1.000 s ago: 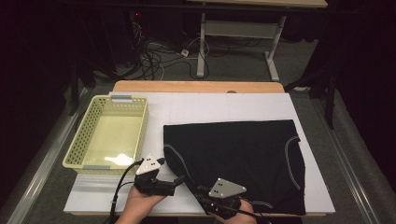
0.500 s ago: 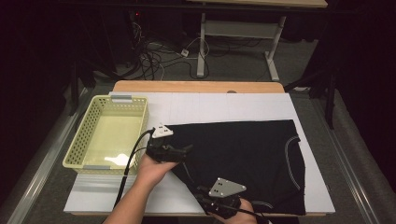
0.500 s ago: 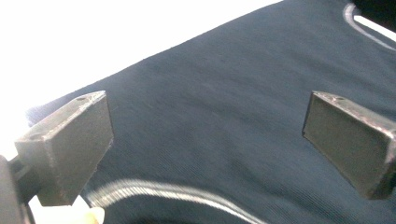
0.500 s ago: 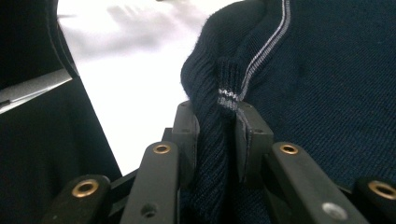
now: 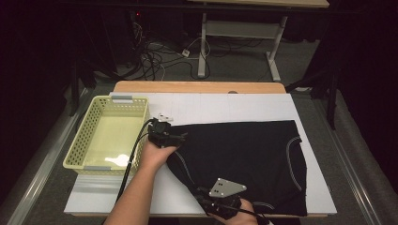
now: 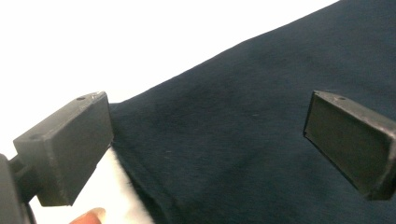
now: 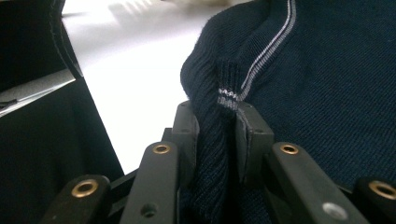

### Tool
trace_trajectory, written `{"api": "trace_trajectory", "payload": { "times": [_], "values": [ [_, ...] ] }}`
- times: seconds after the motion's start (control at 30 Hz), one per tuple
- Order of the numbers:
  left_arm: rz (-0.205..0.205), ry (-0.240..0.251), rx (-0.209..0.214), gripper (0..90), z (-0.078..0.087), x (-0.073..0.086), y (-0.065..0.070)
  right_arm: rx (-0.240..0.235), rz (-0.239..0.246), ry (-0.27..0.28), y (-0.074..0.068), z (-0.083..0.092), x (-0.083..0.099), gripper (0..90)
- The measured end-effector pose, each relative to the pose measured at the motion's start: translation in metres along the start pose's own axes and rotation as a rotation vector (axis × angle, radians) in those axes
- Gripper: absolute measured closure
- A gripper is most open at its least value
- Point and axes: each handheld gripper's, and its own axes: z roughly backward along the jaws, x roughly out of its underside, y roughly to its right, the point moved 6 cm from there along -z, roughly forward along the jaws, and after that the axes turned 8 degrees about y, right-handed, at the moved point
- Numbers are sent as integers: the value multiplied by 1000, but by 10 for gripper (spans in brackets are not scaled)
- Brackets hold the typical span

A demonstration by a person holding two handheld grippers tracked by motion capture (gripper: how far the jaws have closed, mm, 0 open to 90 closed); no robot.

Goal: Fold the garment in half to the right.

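here the sweater [image 5: 244,159], a dark navy knit with thin pale stripes along its seams, lies flat on the white table [image 5: 211,110], covering the middle and the 3 o'clock side. its body is a fine smooth knit; the hem is thicker and ribbed. the right gripper [image 7: 217,128] sits at the table's 6 o'clock edge with its jaws pressed together on a bunched fold of that ribbed hem, a short striped tab showing just above the pads. the left gripper [image 6: 205,140] hovers over the sweater's corner nearest the basket [image 5: 94,136], jaws spread wide, one over the cloth edge and one over plain cloth, nothing between the pads. the basket is a pale yellow plastic rectangle with perforated walls, standing at the table's 9 o'clock side.

a second ago the left gripper lay near the 6 o'clock edge beside the right one; it has since travelled toward 12 o'clock, up to the sweater's far corner. the right gripper has stayed put, and so has the sweater.
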Motion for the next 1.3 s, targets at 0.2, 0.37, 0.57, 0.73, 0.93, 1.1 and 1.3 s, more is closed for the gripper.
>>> {"api": "trace_trajectory", "payload": {
  "times": [0.2,0.37,0.57,0.73,0.93,1.1,1.3],
  "values": [
    [45,-61,-25,13,-10,10,-10,1,3,1,0,0,0,732],
    [55,-80,-36,34,-11,13,-11,1,7,-1,0,0,0,732],
    [114,-25,-76,294,-4,14,-18,-1,7,-3,0,-1,0,732],
    [118,-18,-107,480,-3,15,-20,-1,9,-3,-1,-1,0,732],
    [100,-14,-74,653,-3,15,-15,-1,10,-4,-2,-1,0,732],
    [54,-6,-93,789,-1,11,-7,-9,13,-4,-3,-1,-1,732],
    [95,40,-59,791,9,-3,-2,-12,24,7,-7,1,-6,733]
  ]
}}
